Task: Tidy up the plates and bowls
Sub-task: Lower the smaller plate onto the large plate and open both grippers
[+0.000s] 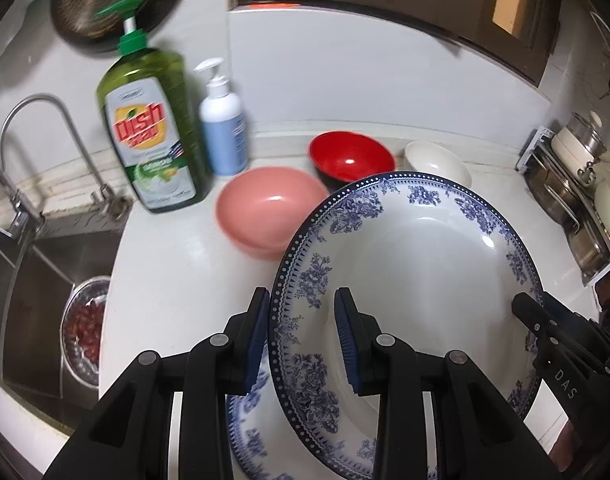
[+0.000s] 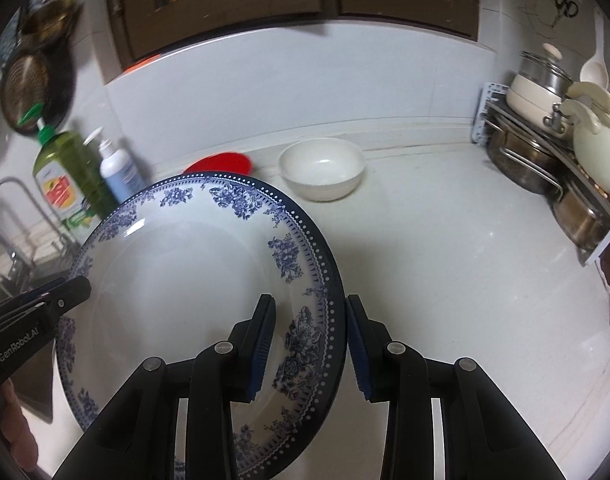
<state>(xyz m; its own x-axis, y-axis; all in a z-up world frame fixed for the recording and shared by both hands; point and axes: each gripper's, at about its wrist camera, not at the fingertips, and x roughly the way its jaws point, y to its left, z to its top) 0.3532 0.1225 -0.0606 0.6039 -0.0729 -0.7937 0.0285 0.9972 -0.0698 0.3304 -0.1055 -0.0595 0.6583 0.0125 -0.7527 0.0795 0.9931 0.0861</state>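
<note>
The white counter (image 2: 445, 280) carries everything. Above its near part the blue-patterned plate (image 1: 417, 264) is held tilted, over a second patterned plate (image 1: 245, 436) lying beneath. The left gripper (image 1: 301, 344) clamps its left rim and the right gripper (image 2: 311, 348) its right rim. Farther back sit the pink bowl (image 1: 269, 216), red bowl (image 1: 349, 158) and white bowl (image 2: 323, 168).

Blue-and-white plate up off the counter, bowls beyond it.
I see the blue-floral deep plate (image 1: 409, 280) tilted, its rim between both my tools' jaws, above a second matching plate (image 1: 249, 432) lying flat just under my left tool. Ahead of the left fingers sit a pink bowl (image 1: 269, 212), a red bowl (image 1: 351, 158) and a white bowl (image 2: 321, 168), all upright and empty.
</note>
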